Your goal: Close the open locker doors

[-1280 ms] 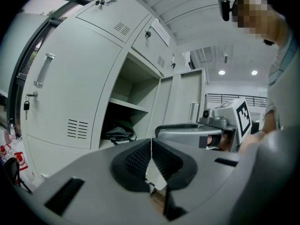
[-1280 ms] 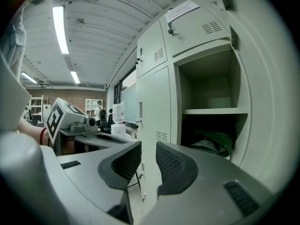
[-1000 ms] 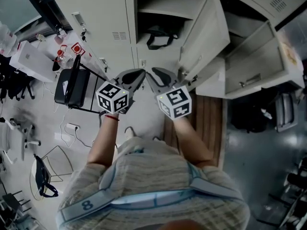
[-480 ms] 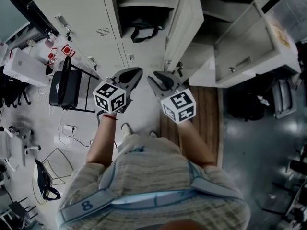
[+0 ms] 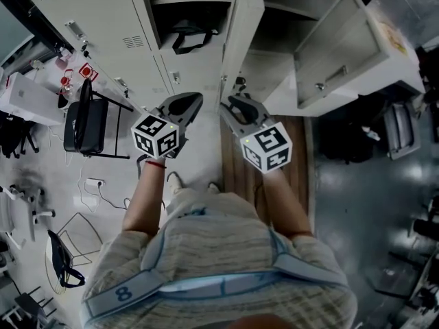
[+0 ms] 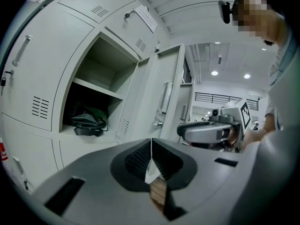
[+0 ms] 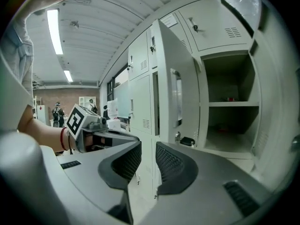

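Grey lockers fill the top of the head view. One open door [image 5: 241,33] stands edge-on just above and between my grippers. A second open door [image 5: 343,43] swings out to the right. A dark bag [image 5: 192,36] lies in the open compartment left of the middle door. My left gripper [image 5: 191,103] is shut and empty, short of the lockers. My right gripper [image 5: 230,105] hangs near the middle door's lower edge, touching nothing, its jaws a narrow gap apart. The left gripper [image 6: 151,143] faces the bag [image 6: 86,121]; the right gripper [image 7: 148,149] faces that door's [image 7: 171,93] handle side.
A black chair [image 5: 84,125] and white boxes [image 5: 24,94] stand at the left beside the lockers. Cables [image 5: 96,184] trail on the pale floor. A wooden strip [image 5: 264,177] runs under my right arm. Dark equipment [image 5: 398,139] sits at the right.
The lockers have slid left in the head view, and the middle door now shows edge-on. My right gripper has shifted slightly right. Neither gripper's jaws have changed.
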